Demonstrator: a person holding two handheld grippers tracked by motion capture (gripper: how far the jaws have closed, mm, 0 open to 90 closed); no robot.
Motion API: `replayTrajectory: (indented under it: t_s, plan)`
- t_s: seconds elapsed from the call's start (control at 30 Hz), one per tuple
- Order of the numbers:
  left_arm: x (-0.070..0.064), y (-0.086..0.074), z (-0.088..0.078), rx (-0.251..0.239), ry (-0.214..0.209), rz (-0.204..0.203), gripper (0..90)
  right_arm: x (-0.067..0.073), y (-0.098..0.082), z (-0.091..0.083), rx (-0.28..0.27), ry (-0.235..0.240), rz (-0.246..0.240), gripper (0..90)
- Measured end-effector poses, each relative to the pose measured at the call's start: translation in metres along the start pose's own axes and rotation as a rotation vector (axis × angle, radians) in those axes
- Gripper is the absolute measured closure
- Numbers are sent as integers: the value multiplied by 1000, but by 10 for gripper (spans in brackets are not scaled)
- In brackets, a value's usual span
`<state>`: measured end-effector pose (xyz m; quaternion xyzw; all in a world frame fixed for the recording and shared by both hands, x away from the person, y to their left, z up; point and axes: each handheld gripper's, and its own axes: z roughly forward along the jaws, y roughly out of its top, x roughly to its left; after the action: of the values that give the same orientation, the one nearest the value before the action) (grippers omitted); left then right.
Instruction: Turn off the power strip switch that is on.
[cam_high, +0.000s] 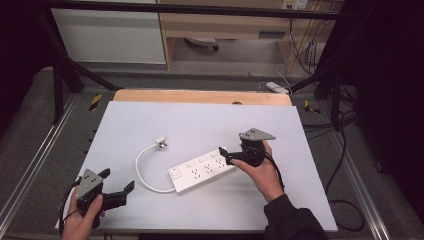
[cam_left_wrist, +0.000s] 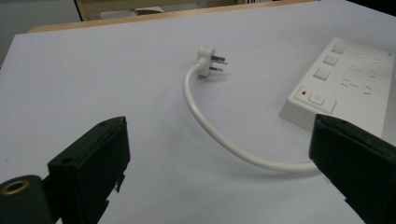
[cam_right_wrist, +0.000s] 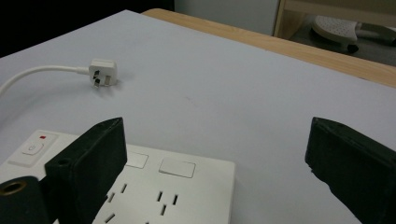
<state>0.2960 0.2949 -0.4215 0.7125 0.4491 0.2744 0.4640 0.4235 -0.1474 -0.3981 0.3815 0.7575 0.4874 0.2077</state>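
A white power strip (cam_high: 202, 170) lies slanted in the middle of the white table top (cam_high: 200, 120). Its short white cable (cam_high: 142, 172) loops left and back to a white plug (cam_high: 161, 143) lying loose on the table. My right gripper (cam_high: 225, 155) is open at the strip's right end; in the right gripper view its jaws straddle that end of the strip (cam_right_wrist: 173, 186), with the plug (cam_right_wrist: 102, 72) beyond. My left gripper (cam_high: 118, 180) is open near the front left corner. It points at the cable (cam_left_wrist: 210, 126), the plug (cam_left_wrist: 208, 60) and the strip (cam_left_wrist: 345, 79), touching nothing.
A wooden board edge (cam_high: 200, 96) runs along the table's far side. Metal frame rails (cam_high: 45, 150) flank the table. Black cables (cam_high: 345, 200) lie on the floor at the right, and a small white box (cam_high: 277, 87) sits behind the table. Cabinets stand at the back.
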Motion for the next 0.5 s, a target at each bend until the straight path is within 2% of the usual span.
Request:
replayTrajectory:
  t_s: [0.2, 0.5]
  plan:
    - [0, 0, 0, -2, 1, -3, 51, -5, 2, -11, -18, 11, -29, 56]
    - [-1, 1, 0, 0, -6, 7, 51, -22, 2, -34, -71, 5, -2, 50]
